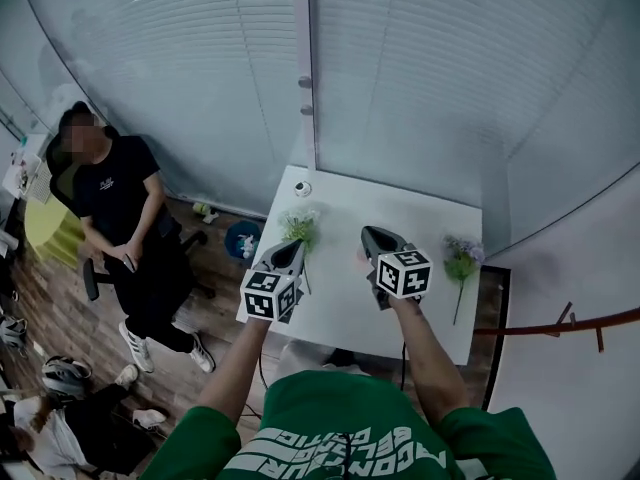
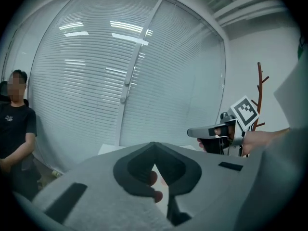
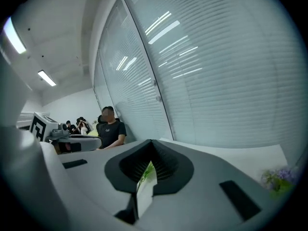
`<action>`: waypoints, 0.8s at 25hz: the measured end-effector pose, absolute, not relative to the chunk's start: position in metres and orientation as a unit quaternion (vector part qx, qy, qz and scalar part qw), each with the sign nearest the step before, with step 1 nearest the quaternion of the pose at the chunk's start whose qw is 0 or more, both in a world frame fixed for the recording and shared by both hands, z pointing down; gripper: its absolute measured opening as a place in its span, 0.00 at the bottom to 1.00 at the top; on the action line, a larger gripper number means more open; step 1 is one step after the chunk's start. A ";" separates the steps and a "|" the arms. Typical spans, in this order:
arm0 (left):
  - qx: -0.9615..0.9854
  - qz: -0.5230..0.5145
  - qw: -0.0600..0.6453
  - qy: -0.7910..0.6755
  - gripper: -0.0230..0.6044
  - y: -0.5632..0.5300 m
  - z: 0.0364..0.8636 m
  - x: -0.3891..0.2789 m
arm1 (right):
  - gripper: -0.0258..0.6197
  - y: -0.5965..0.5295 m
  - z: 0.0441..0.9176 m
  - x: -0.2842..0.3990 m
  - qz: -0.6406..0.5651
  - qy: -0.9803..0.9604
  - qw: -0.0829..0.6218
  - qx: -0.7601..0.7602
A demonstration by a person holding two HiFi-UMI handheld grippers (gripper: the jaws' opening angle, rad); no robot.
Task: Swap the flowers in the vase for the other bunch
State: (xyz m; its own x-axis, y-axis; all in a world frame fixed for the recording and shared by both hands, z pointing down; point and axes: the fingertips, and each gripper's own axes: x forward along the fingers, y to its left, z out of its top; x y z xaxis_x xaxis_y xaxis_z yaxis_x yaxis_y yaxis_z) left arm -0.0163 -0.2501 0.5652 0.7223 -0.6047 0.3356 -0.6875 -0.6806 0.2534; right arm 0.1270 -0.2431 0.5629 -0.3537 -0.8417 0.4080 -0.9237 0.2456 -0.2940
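Note:
A bunch of white flowers with green leaves (image 1: 300,226) lies on the white table (image 1: 400,213), just past the tip of my left gripper (image 1: 296,245). A purple bunch (image 1: 462,258) lies at the table's right edge, and it also shows low at the right of the right gripper view as purple flowers (image 3: 279,177). My right gripper (image 1: 368,232) hovers over the table's middle. Both grippers are raised, apart from the flowers, shut and empty. Green leaves (image 3: 147,171) show through the slit under the right gripper (image 3: 151,143). The left gripper (image 2: 154,146) looks toward the blinds. A small white round object (image 1: 303,188), perhaps the vase, stands near the far edge.
A glass wall with blinds (image 1: 400,68) runs behind the table. A person in a black shirt (image 1: 115,203) sits on a chair to the left. A blue object (image 1: 243,238) lies on the floor beside the table. A brown coat stand (image 1: 565,323) is at the right.

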 end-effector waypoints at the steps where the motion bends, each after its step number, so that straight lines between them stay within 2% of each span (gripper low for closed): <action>1: 0.912 0.111 0.179 -0.352 0.04 -0.248 0.561 -0.010 | 0.06 -0.236 0.556 0.135 0.239 -0.784 0.078 0.568; 10: 0.933 0.105 0.148 -0.311 0.04 -0.223 0.526 0.042 | 0.06 -0.175 0.519 0.204 0.204 -0.754 0.060 0.621; 20: 0.936 0.107 0.140 -0.306 0.04 -0.204 0.520 0.055 | 0.06 -0.152 0.521 0.224 0.210 -0.746 0.053 0.630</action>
